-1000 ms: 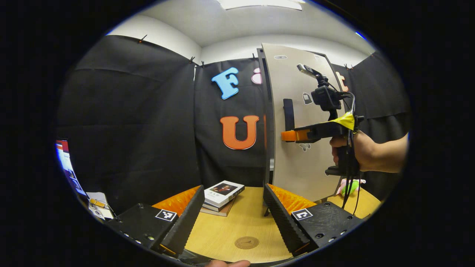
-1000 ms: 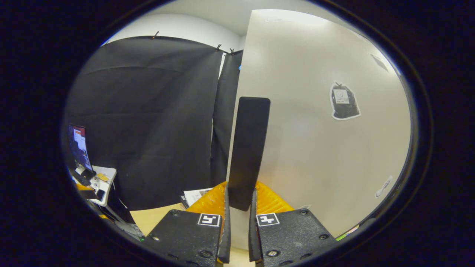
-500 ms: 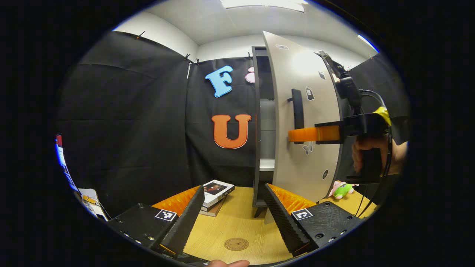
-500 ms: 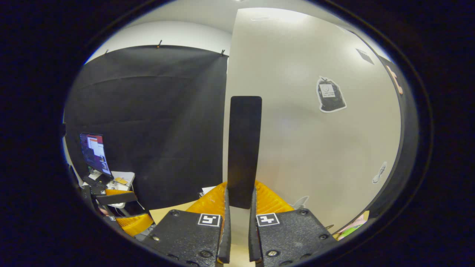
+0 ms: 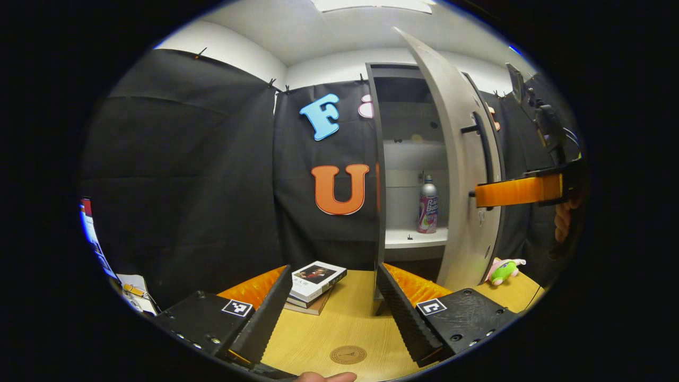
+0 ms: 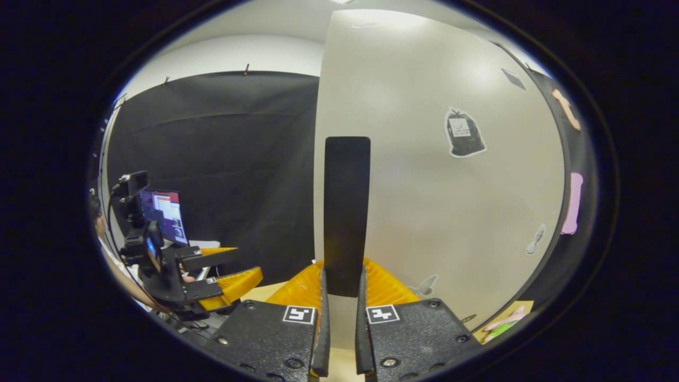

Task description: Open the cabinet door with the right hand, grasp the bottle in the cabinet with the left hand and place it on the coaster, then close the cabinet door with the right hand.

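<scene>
The cabinet door [image 5: 459, 159] stands swung well open, showing a silver and pink bottle [image 5: 427, 206] upright on a white shelf [image 5: 414, 239] inside. My right gripper [image 6: 342, 286] is shut on the door's dark vertical handle [image 6: 346, 212]; in the left gripper view it [image 5: 517, 191] reaches in from the right at the handle [image 5: 485, 154]. My left gripper [image 5: 331, 302] hangs open over the wooden table [image 5: 318, 334], short of the cabinet. A round brown coaster [image 5: 348, 354] lies on the table between its fingers.
A stack of books [image 5: 315, 281] lies on the table left of the cabinet. A green and pink plush toy [image 5: 503, 268] sits to the right behind the door. A monitor [image 6: 167, 215] and clutter stand at the far left beyond the left gripper [image 6: 212, 276].
The right gripper has pulled the door further open by its handle. The cabinet's inside and the bottle have come into sight. The left gripper has stayed about where it was.
</scene>
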A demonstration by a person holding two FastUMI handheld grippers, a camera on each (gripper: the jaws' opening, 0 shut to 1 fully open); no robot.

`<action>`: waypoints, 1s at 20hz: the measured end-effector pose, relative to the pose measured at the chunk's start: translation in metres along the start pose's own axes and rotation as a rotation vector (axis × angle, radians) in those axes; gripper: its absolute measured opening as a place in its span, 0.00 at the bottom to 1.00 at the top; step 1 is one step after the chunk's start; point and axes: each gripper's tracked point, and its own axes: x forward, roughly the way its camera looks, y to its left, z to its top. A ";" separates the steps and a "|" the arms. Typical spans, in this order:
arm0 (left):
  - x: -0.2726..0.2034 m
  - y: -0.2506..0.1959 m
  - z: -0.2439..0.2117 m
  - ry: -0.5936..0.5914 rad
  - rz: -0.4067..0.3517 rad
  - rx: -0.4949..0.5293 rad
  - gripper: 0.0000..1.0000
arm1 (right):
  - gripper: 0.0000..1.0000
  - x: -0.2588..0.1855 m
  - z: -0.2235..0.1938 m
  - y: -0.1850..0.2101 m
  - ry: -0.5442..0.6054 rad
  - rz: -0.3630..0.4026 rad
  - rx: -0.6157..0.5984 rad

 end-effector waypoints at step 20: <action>0.100 -0.144 0.010 0.008 -0.285 -0.032 0.96 | 0.22 -0.037 -0.009 -0.013 0.091 -0.032 0.008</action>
